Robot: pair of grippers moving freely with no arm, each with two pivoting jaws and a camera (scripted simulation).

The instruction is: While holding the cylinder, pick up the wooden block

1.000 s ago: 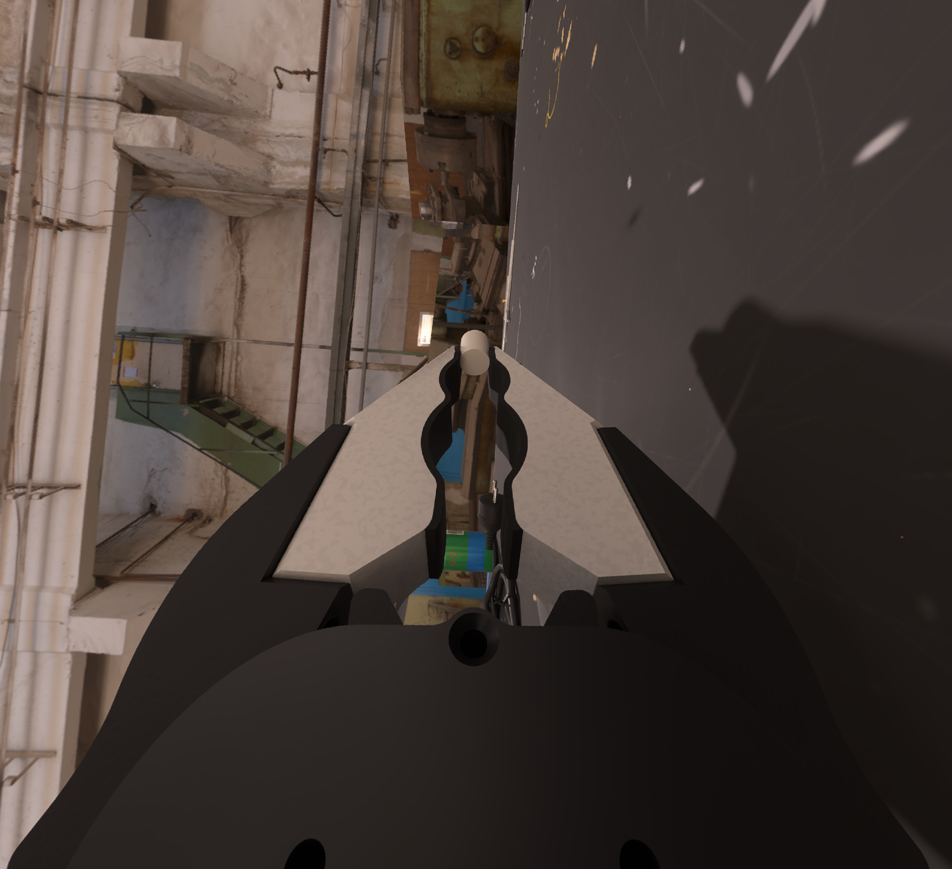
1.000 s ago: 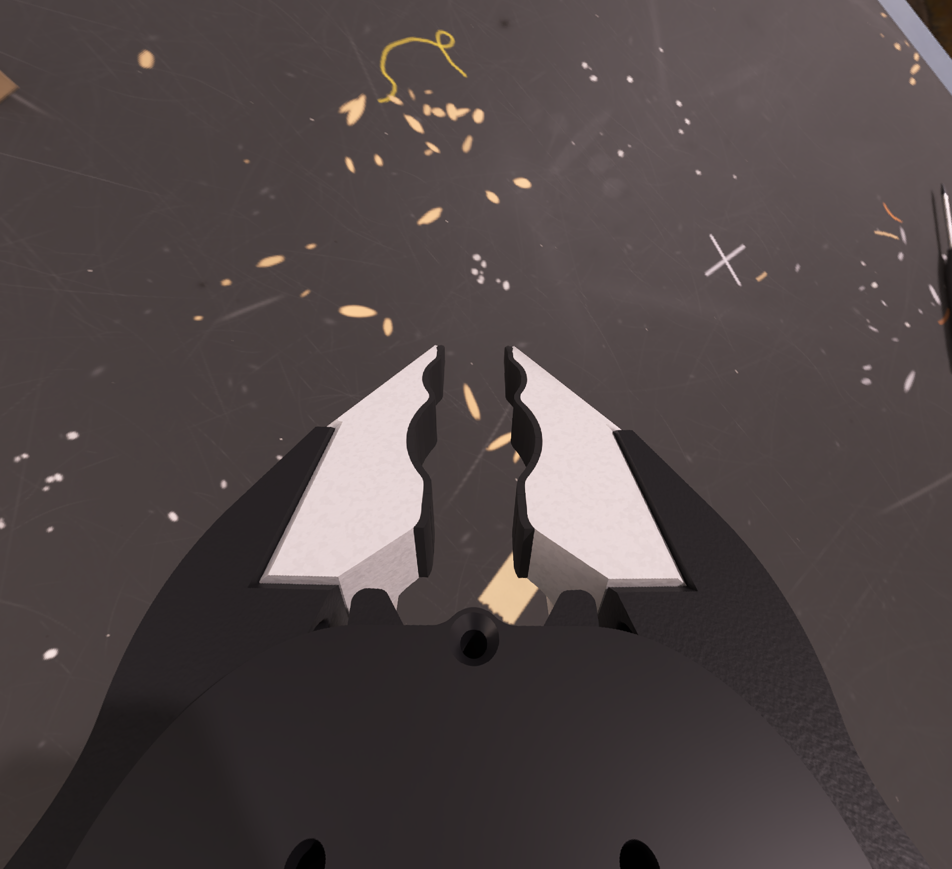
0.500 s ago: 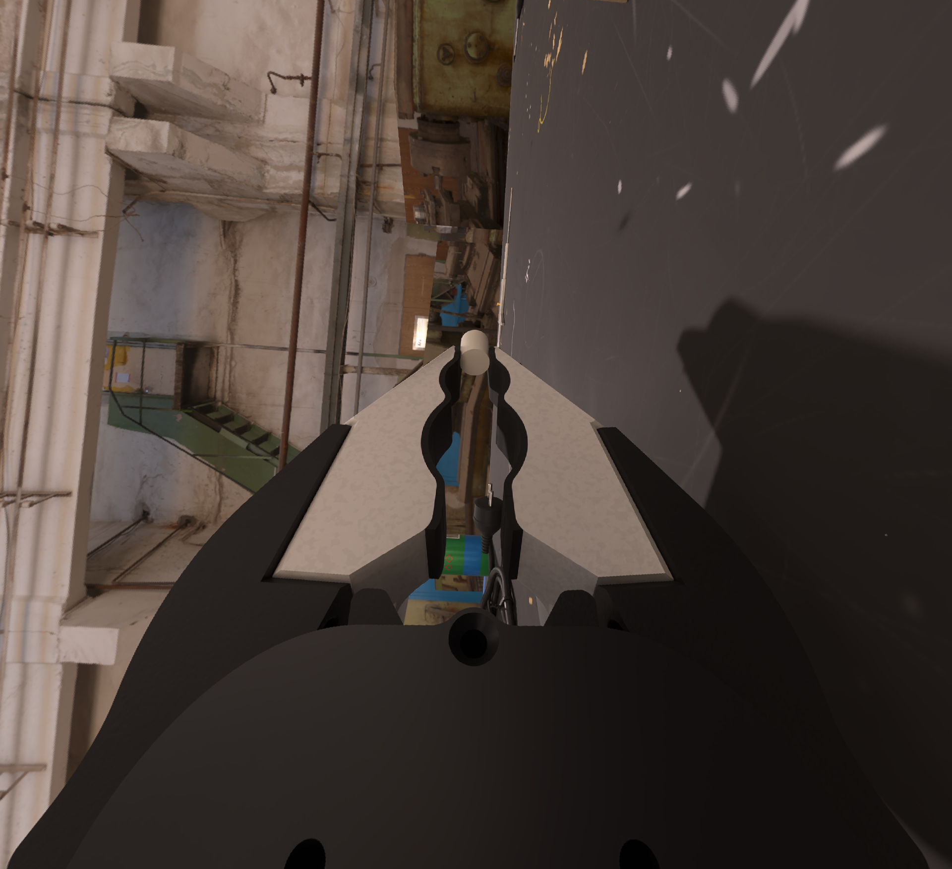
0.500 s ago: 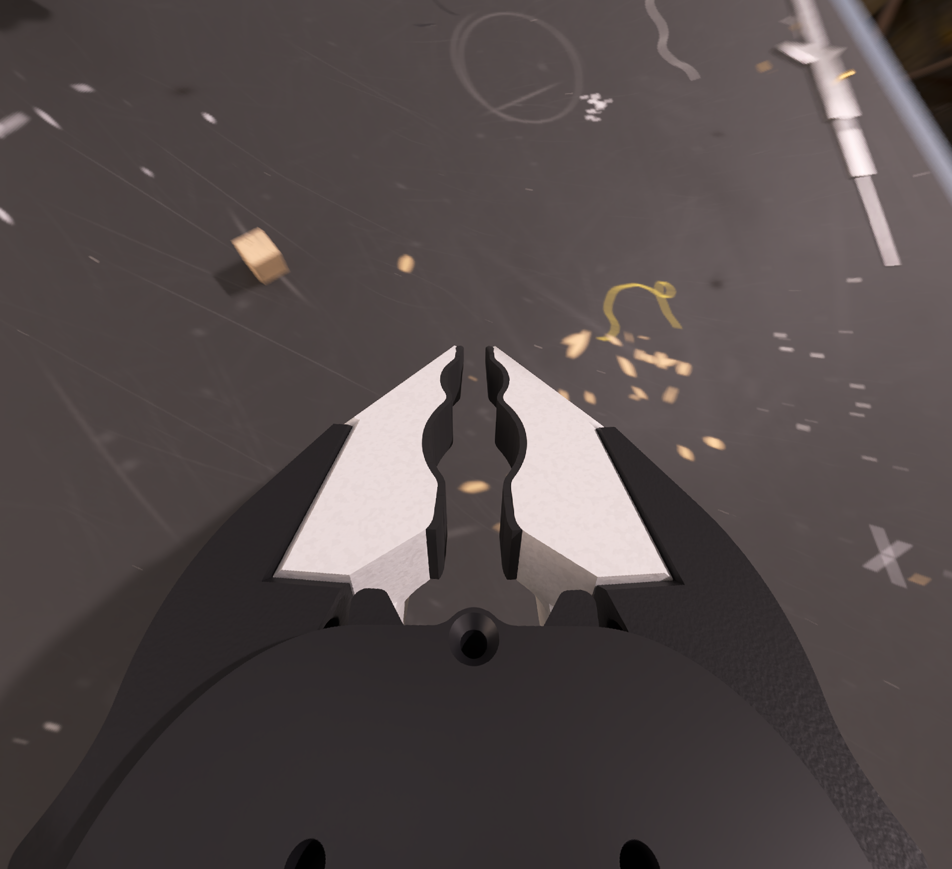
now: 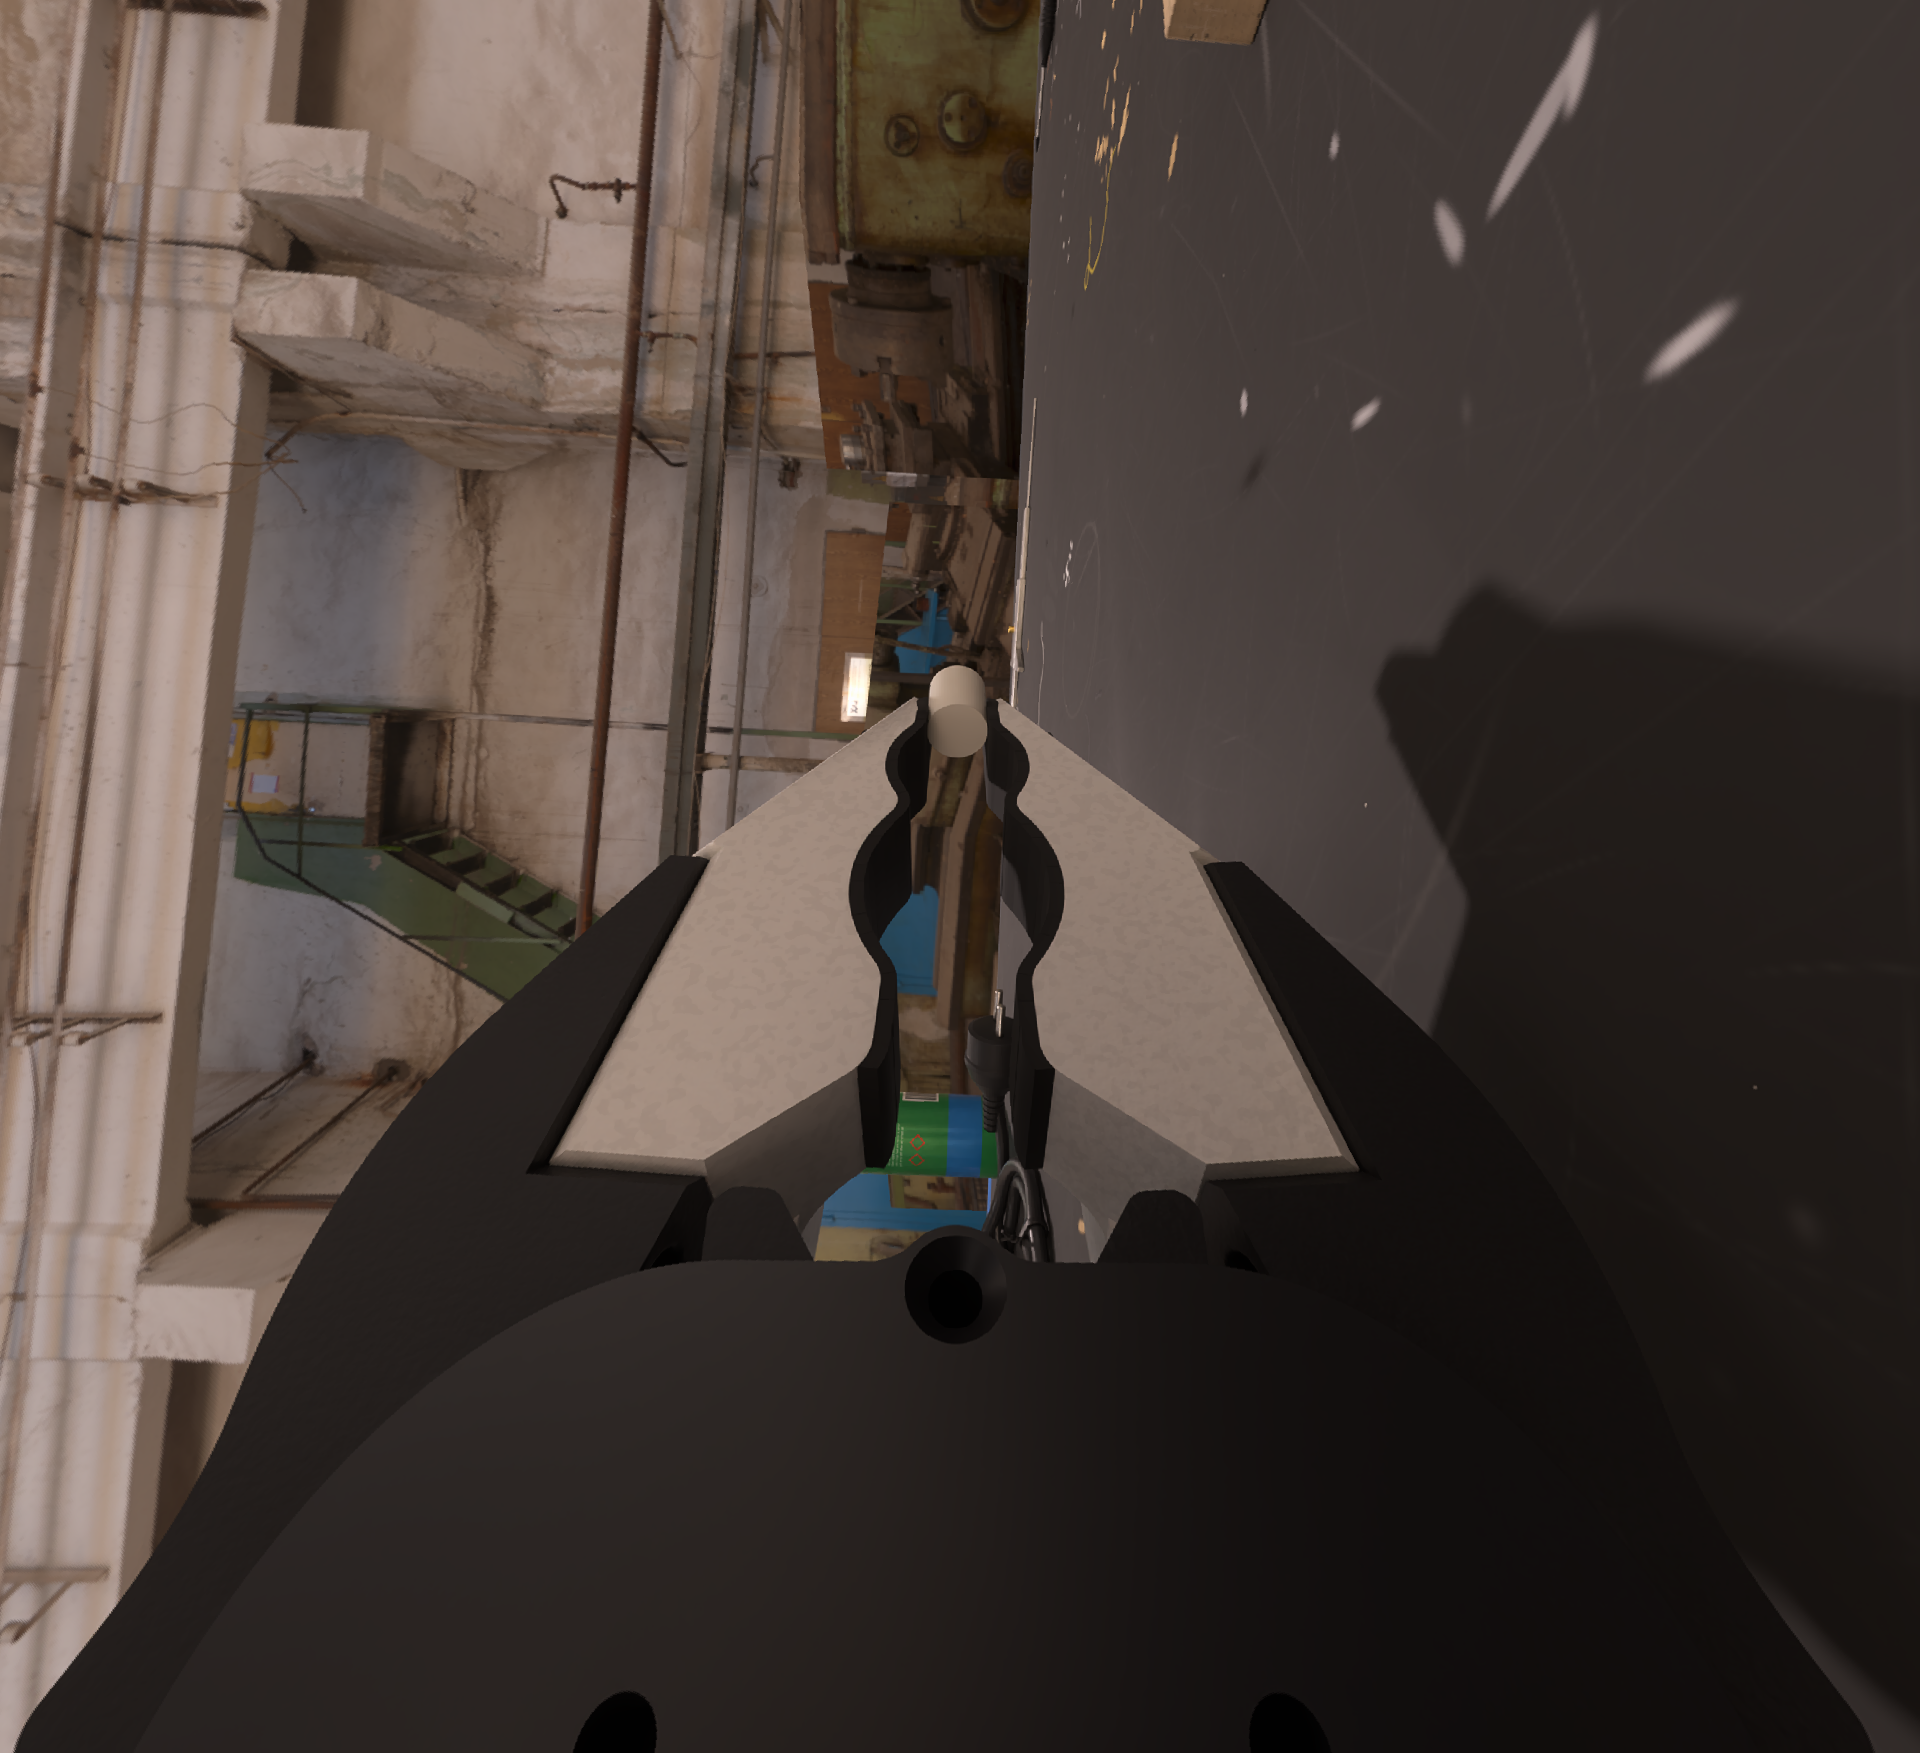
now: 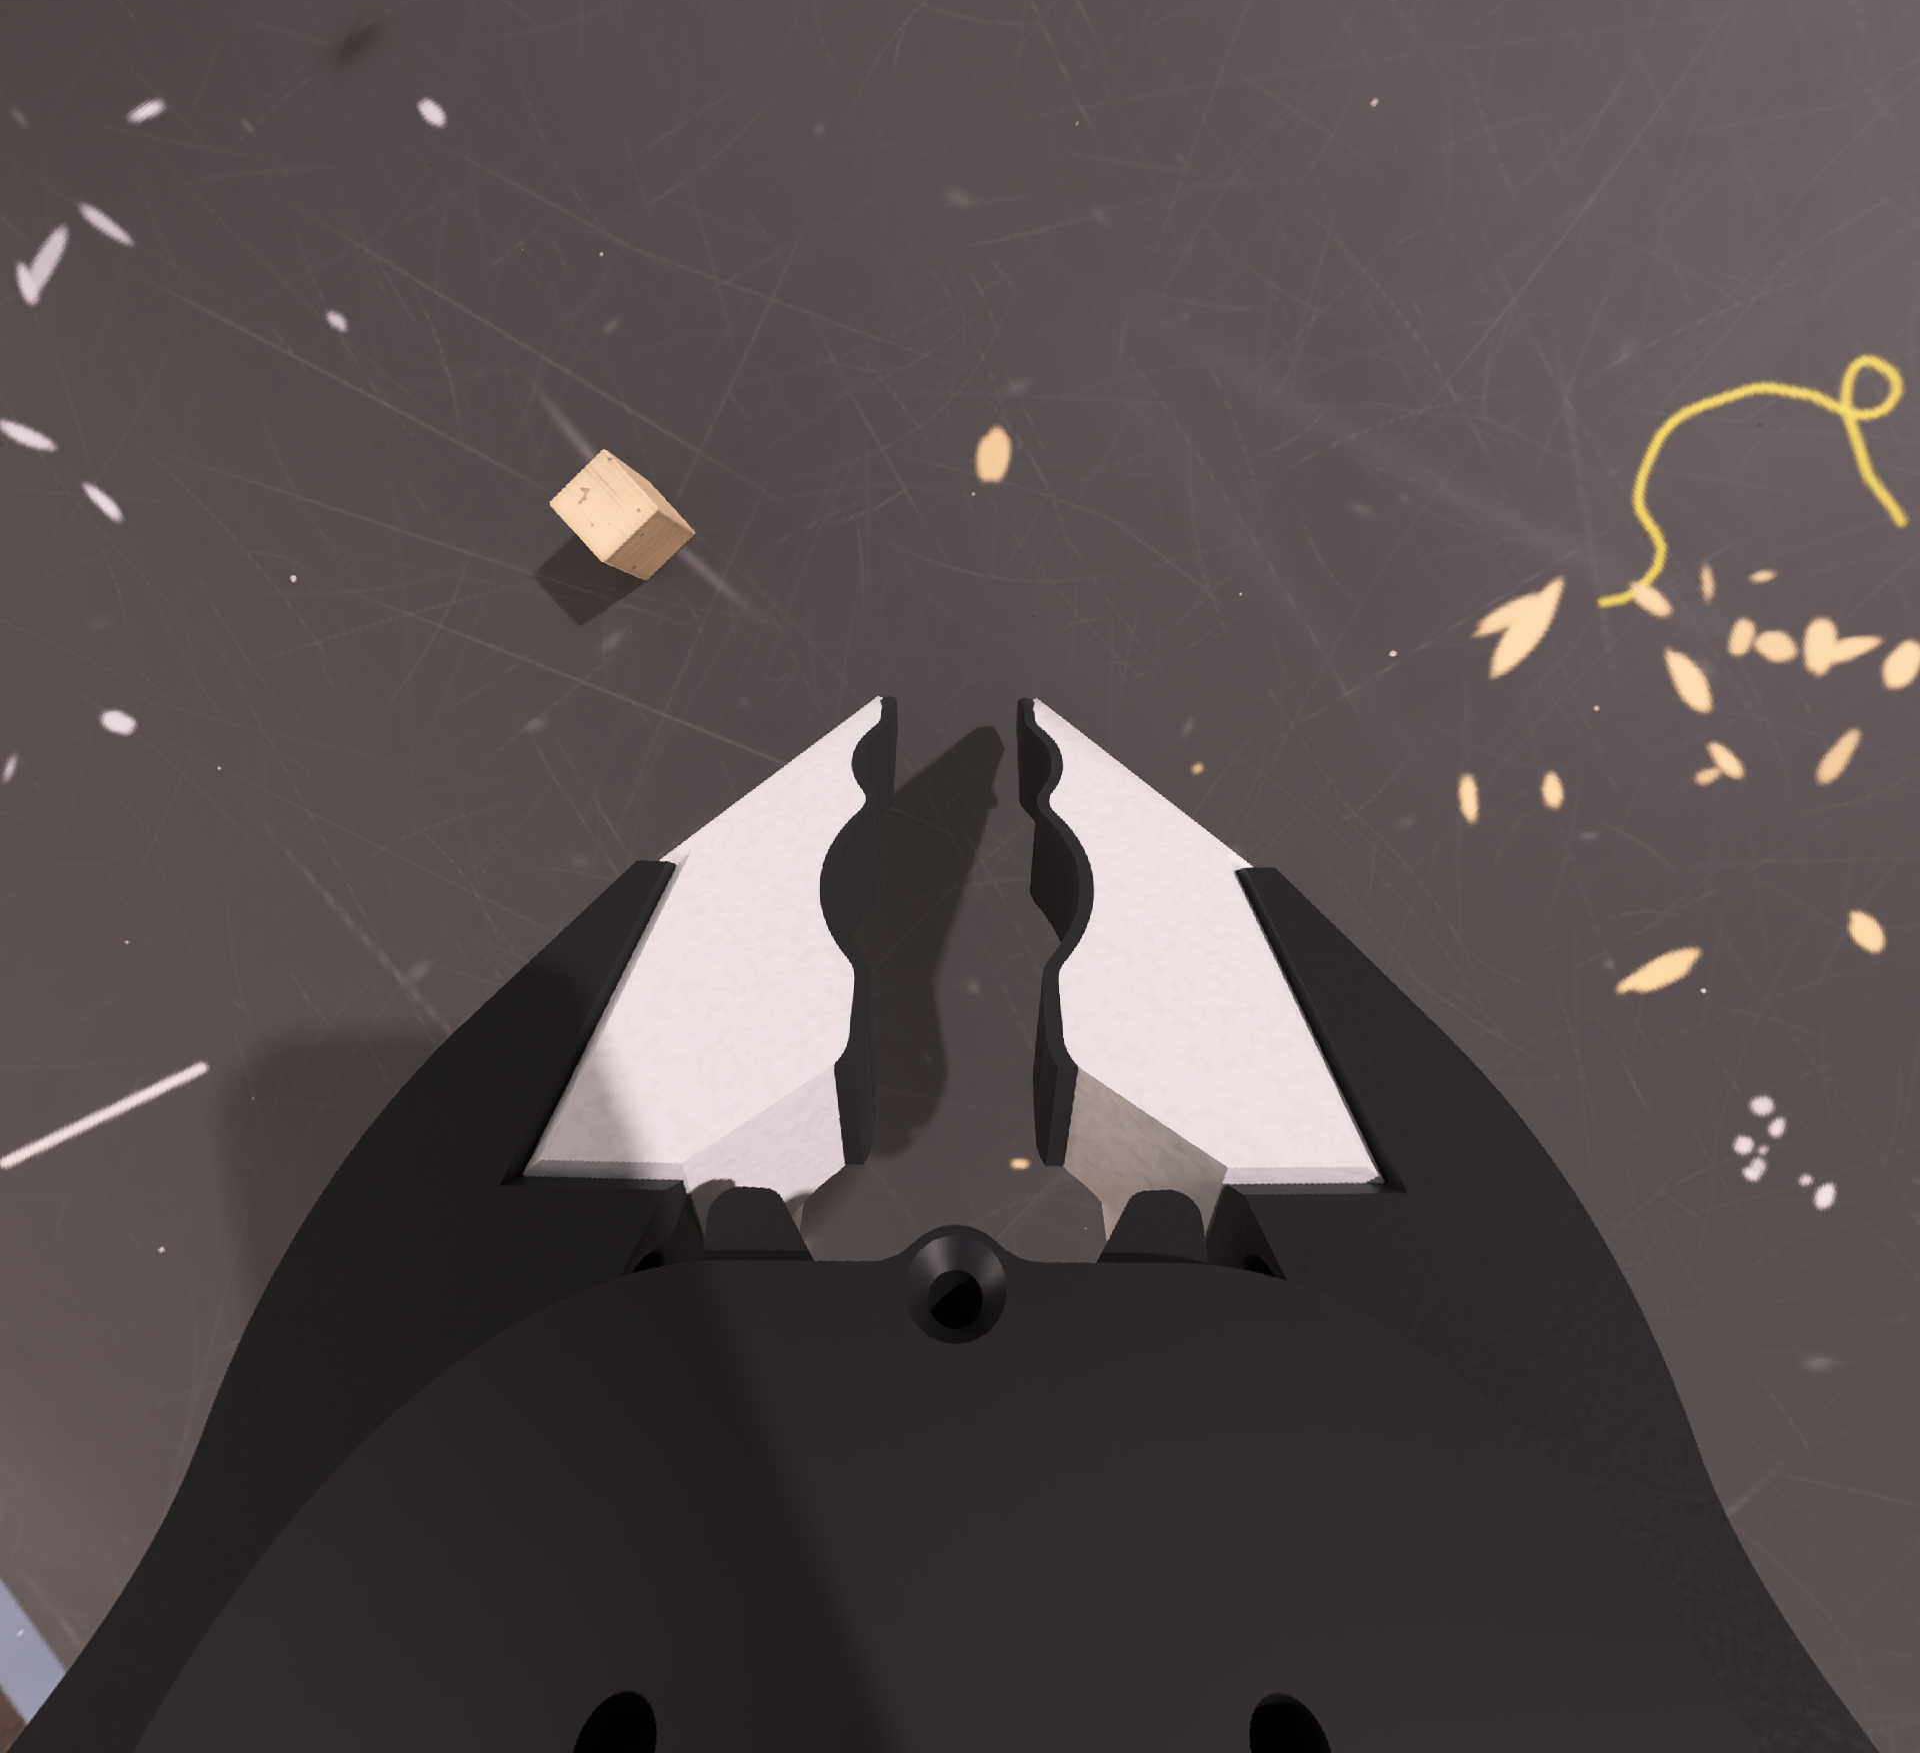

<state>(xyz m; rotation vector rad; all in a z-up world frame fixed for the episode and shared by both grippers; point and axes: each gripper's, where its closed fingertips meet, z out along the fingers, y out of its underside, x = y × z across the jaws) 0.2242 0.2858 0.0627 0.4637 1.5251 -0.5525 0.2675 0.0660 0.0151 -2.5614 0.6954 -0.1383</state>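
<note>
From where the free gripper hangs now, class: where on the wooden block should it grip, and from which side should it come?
Grip the wooden block across two opposite flat side faces, coming from above. It lies free on the dark table, turned cornerwise to the right gripper, whose jaws stand open, so the gripper probably must twist first. The left gripper holds the cylinder.

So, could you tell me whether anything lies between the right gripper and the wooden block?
Nothing visible does. The wooden block sits alone on the dark table, ahead and to the left of the open right gripper, with only bare scratched surface and flat flecks between. The left gripper holds the white cylinder well clear.
</note>
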